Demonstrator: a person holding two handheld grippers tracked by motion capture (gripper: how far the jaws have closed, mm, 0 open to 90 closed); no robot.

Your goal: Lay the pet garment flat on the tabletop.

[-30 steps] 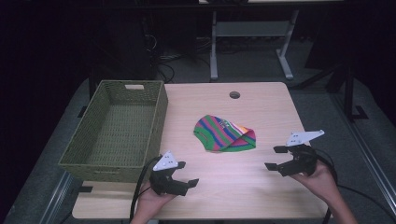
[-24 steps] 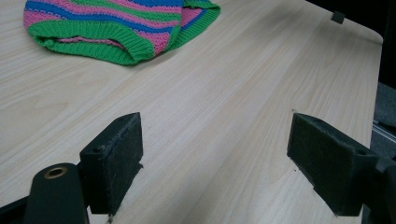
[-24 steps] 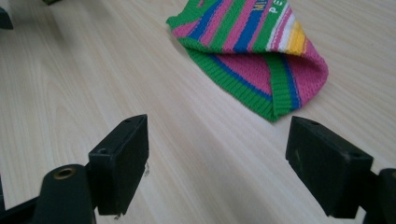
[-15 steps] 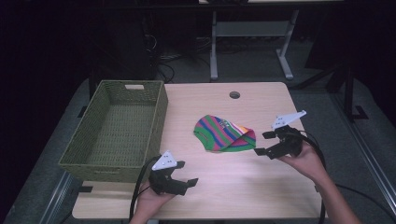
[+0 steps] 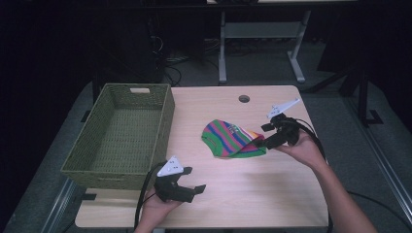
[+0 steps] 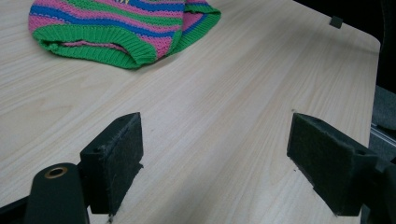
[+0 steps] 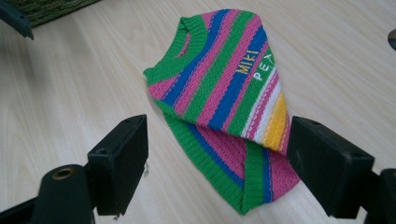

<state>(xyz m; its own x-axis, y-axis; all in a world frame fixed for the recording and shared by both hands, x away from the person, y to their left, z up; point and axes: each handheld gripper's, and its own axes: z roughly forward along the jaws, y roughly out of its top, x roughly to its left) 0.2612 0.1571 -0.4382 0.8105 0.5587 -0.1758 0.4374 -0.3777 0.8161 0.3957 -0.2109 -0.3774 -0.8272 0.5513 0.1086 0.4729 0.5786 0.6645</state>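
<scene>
A small knitted sweater [image 5: 232, 139] striped green, pink, blue, white and yellow lies folded in the middle of the wooden table [image 5: 214, 208]. My right gripper [image 5: 265, 136] is at its right edge, open, with the near corner of the sweater [image 7: 224, 102] lying between the spread jaws. My left gripper [image 5: 194, 190] rests low by the table's front edge, left of centre, open with bare wood between its jaws. In the left gripper view the sweater [image 6: 121, 28] lies farther off at the top left.
A green woven basket [image 5: 92, 165] stands on the left side of the table, with nothing in it. A round cable hole [image 5: 244, 98] is near the far edge. Metal frame legs [image 5: 296, 63] stand on the floor beyond the table.
My right gripper has moved forward and left from the right front of the table up to the sweater's right edge. The left gripper has stayed in place.
</scene>
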